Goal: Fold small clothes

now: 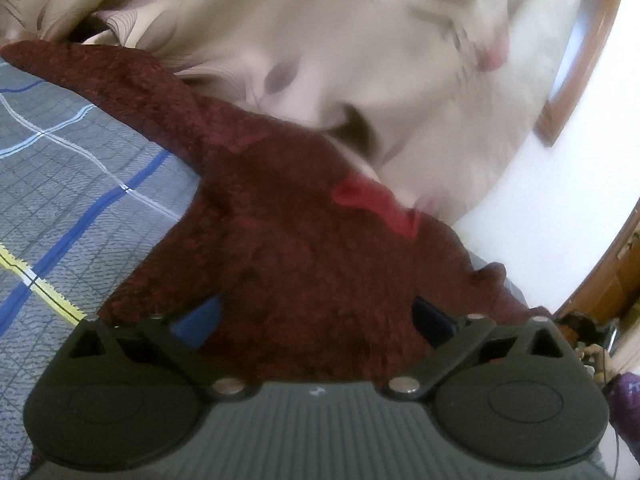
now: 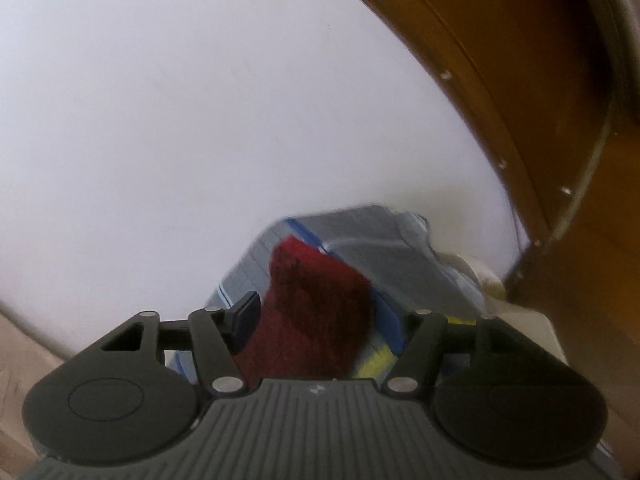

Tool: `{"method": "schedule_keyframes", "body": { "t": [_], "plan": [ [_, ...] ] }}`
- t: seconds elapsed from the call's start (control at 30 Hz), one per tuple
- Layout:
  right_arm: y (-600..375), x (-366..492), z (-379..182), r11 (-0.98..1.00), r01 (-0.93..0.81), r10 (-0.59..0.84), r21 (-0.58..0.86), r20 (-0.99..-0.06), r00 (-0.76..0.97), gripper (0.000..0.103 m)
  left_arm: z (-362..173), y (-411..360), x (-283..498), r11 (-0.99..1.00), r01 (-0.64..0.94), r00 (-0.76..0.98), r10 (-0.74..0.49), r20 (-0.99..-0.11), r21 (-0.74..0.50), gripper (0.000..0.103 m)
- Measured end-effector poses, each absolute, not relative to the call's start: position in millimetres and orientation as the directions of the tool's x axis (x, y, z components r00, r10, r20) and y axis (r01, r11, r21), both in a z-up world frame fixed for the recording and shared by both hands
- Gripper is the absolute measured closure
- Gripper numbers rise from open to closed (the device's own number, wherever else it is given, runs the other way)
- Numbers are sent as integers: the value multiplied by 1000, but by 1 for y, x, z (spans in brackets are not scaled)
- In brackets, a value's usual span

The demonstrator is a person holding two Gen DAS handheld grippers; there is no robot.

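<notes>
Left tool: dark body nearest the lens, blue-padded fingers set fairly wide, a thick bunch of maroon garment filling the gap between them; whether the pads actually pinch it cannot be told, since the fabric covers the tips.

Right tool: one dark finger visible at the left of a maroon strip of the same garment; the other finger is hidden behind cloth. The strip rises straight out of the gap, so it appears gripped.

Garment: small, fuzzy knit, deep maroon with a brighter red tab. One pointed end trails to the upper left onto the bed; the rest hangs lifted between the two tools. Judged light, soft, limp, not slippery; it will sag and bunch unless held taut. Best taken at corners or hem edges rather than mid-body.

Surface: bed under a grey checked sheet with blue, white and yellow stripes.

Room: cream leaf-patterned curtain, blurred; white wall; brown wooden frame at the right.
</notes>
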State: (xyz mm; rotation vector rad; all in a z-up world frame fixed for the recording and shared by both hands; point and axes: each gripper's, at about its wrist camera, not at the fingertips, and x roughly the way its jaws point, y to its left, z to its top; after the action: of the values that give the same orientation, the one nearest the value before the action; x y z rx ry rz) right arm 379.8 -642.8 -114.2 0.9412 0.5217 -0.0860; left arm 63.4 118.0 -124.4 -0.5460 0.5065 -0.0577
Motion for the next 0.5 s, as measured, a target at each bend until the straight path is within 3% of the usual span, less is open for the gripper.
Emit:
{"method": "schedule_keyframes", "body": {
  "t": [0.03, 0.07, 0.1, 0.17, 0.23, 0.3, 0.33, 0.43, 0.5],
  "plan": [
    [-641, 386, -116, 599, 288, 166, 747, -467, 869, 53, -125, 119, 63, 854, -79, 877, -186, -443, -515, 0],
    [-637, 393, -114, 630, 313, 158, 711, -511, 845, 87, -125, 119, 62, 851, -78, 878, -187, -440, -519, 0],
    [-633, 396, -115, 652, 333, 151, 681, -547, 823, 87, -125, 119, 61, 849, -77, 880, -189, -437, -522, 0],
    [-629, 388, -110, 668, 319, 127, 672, -526, 841, 87, -126, 120, 61, 846, -75, 881, -191, -433, -528, 0],
    [-636, 368, -99, 622, 301, 105, 723, -458, 883, 88, -126, 121, 61, 842, -74, 883, -194, -427, -535, 0],
    [-652, 334, -89, 510, 211, 101, 834, -302, 948, 88, -127, 122, 60, 836, -71, 886, -198, -420, -545, 0],
    [-657, 323, -84, 513, 221, 75, 830, -300, 951, 88, -127, 122, 60, 833, -70, 887, -200, -417, -548, 0],
    [-670, 305, -89, 550, 371, 1, 749, -445, 896, 88, -126, 123, 59, 830, -66, 889, -203, -411, -554, 0],
    [-687, 290, -100, 479, 431, -30, 765, -476, 879, 88, -127, 123, 58, 827, -65, 889, -206, -408, -558, 0]
  ]
}}
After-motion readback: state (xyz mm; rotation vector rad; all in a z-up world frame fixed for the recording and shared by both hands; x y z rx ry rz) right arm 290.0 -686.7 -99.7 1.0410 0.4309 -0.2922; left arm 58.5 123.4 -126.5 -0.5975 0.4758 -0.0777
